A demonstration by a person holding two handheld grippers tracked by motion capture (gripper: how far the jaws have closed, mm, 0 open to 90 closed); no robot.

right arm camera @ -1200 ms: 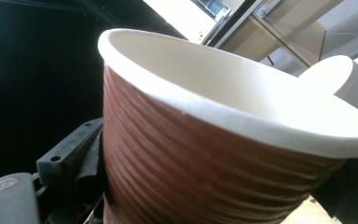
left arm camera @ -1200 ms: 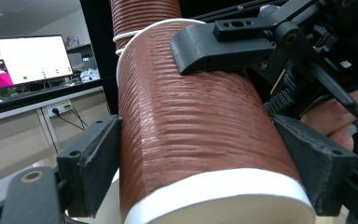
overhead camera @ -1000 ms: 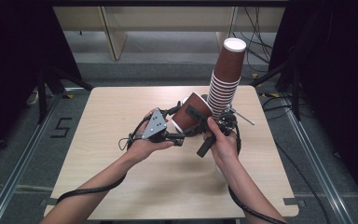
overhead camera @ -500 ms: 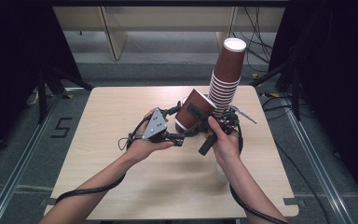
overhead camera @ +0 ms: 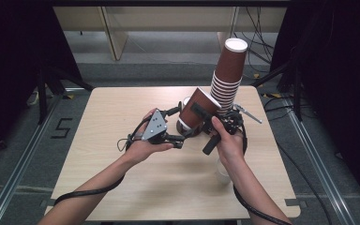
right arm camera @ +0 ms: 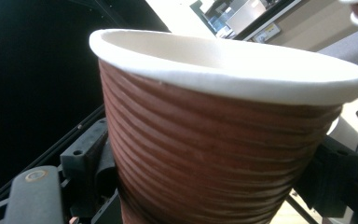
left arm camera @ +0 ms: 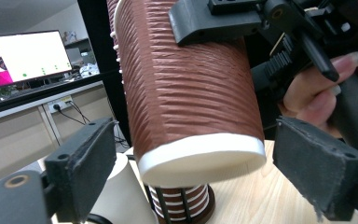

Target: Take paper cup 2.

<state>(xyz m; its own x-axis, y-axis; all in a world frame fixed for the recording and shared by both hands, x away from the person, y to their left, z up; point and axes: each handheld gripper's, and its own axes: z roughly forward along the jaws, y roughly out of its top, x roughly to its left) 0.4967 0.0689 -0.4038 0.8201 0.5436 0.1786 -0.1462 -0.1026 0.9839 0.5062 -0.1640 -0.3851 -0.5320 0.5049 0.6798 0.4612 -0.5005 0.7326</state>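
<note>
A brown ribbed paper cup (overhead camera: 198,112) with a white rim hangs tilted above the table's middle, mouth toward my left hand. My right gripper (overhead camera: 200,114) is shut on its wall; one black jaw lies across the cup's upper side. The right gripper view has the cup (right arm camera: 214,158) close up, pinched by the right gripper (right arm camera: 209,186). My left gripper (overhead camera: 176,125) stands open with its jaws on either side of the rim end. In the left gripper view the left gripper (left arm camera: 200,172) leaves gaps on both sides of the cup (left arm camera: 186,93).
A tall stack of brown cups (overhead camera: 227,77) stands upside down at the table's back right, just behind my right hand. A small white cup (overhead camera: 222,172) sits on the wooden table (overhead camera: 98,122) beside my right forearm. Cables trail from both grippers.
The right gripper has raised the cup a little and tipped it steeper. The left gripper has crept closer, so its jaws now flank the rim.
</note>
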